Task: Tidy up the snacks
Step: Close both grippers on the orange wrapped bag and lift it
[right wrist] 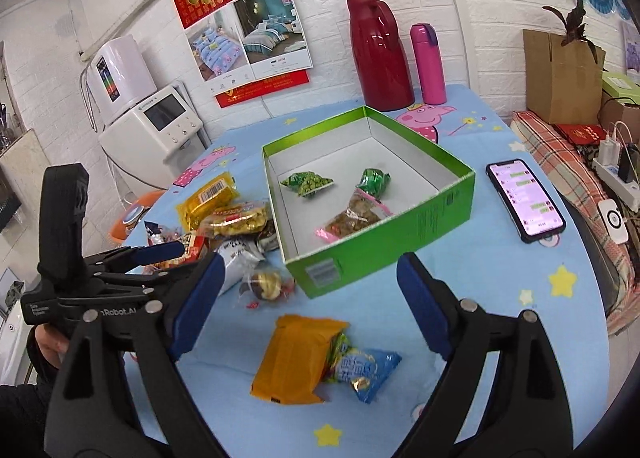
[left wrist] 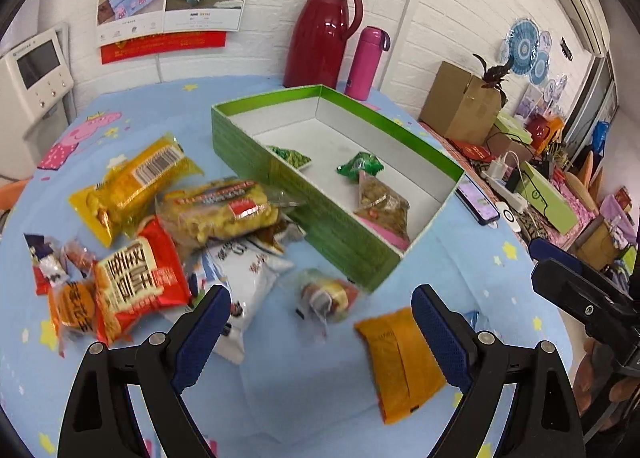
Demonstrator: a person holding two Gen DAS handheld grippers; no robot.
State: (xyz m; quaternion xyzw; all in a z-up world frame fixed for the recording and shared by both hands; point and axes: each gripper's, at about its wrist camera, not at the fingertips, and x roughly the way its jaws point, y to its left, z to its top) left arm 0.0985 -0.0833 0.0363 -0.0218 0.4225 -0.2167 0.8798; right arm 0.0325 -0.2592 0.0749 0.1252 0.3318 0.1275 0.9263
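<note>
Hovering, both jaws apart: left hand-held gripper [left wrist: 320,322], right hand-held gripper [right wrist: 310,290]; approaching orange packet [right wrist: 296,358] flat, then lifting toward green box [right wrist: 384,242].

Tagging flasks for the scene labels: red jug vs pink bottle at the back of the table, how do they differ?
The red jug is taller and wider than the pink bottle. The red jug has a side handle and a spout; the pink bottle is a plain slim cylinder with a small purple loop at its cap. Shared: both stand upright, side by side against the white brick wall, behind the green box.
</note>
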